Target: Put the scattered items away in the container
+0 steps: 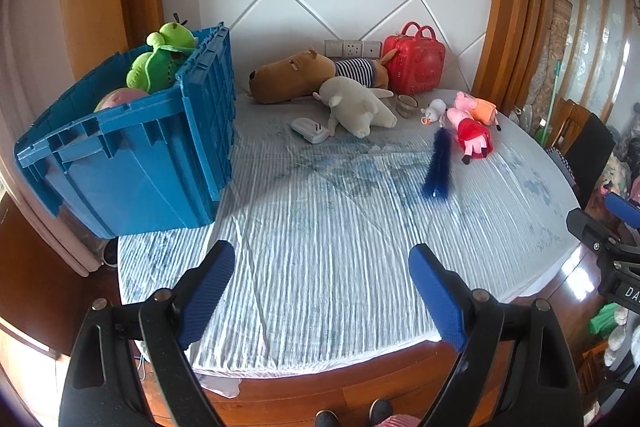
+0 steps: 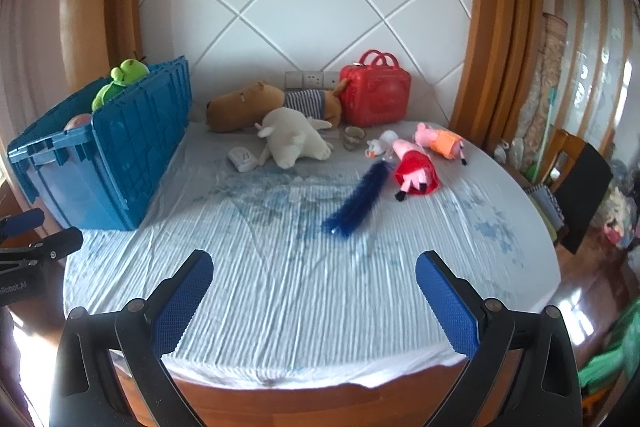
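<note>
On my far left the blue crate (image 1: 132,151) sits on the bed (image 1: 320,247), its near corner past the mattress edge. A green plush (image 1: 160,57) pokes above its rim, and beside it a pink rounded thing (image 1: 120,97) I can't identify, mostly hidden by the wall. Next comes a white adapter (image 1: 308,130), then the white plush (image 1: 360,105) lying against the brown striped plush (image 1: 304,77), which covers part of the wall sockets (image 1: 352,47). The red case (image 1: 414,61) stands behind. A small cup-like object (image 1: 406,105) and a tiny white toy (image 1: 434,111) are too blurred to name. The blue feather wand (image 1: 438,167) lies beside two pig dolls (image 1: 472,125). My left gripper (image 1: 320,295) gapes wide, empty; my right gripper (image 2: 314,301) likewise, though in the left view it's cut off at the frame edge.
</note>
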Action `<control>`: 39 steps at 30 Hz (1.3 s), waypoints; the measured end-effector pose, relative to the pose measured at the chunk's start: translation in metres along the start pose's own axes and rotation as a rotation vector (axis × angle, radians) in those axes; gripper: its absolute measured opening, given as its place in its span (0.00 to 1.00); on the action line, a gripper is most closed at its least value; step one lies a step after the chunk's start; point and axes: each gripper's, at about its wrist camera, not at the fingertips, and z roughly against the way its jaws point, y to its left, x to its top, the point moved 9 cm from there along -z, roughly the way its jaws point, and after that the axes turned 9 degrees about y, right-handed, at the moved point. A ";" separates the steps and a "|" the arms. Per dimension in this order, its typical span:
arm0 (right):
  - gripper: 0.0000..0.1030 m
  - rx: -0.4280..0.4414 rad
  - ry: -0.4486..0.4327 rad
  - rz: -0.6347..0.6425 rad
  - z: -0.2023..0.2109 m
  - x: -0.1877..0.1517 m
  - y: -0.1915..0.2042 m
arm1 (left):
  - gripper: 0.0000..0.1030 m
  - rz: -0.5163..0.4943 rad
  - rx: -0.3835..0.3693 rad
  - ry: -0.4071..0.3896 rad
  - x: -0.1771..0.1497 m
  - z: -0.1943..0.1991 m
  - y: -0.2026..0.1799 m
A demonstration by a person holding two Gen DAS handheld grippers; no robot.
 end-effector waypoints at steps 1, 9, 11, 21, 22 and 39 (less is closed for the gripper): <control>1.00 -0.003 0.004 -0.003 0.000 -0.001 -0.001 | 0.87 -0.002 -0.002 0.004 0.000 -0.002 -0.001; 1.00 -0.010 0.021 -0.001 -0.010 -0.001 -0.017 | 0.87 -0.003 0.004 0.024 0.007 -0.014 -0.019; 1.00 -0.004 0.023 0.005 -0.015 0.002 -0.025 | 0.87 0.012 0.020 0.023 0.012 -0.018 -0.026; 1.00 0.060 0.054 -0.026 -0.051 0.017 -0.110 | 0.87 0.049 -0.022 0.104 0.034 -0.071 -0.107; 1.00 0.062 0.055 -0.032 -0.055 0.019 -0.123 | 0.87 0.048 -0.027 0.115 0.037 -0.078 -0.118; 1.00 0.244 0.175 -0.202 -0.155 0.017 -0.267 | 0.87 0.020 0.010 0.218 0.066 -0.168 -0.241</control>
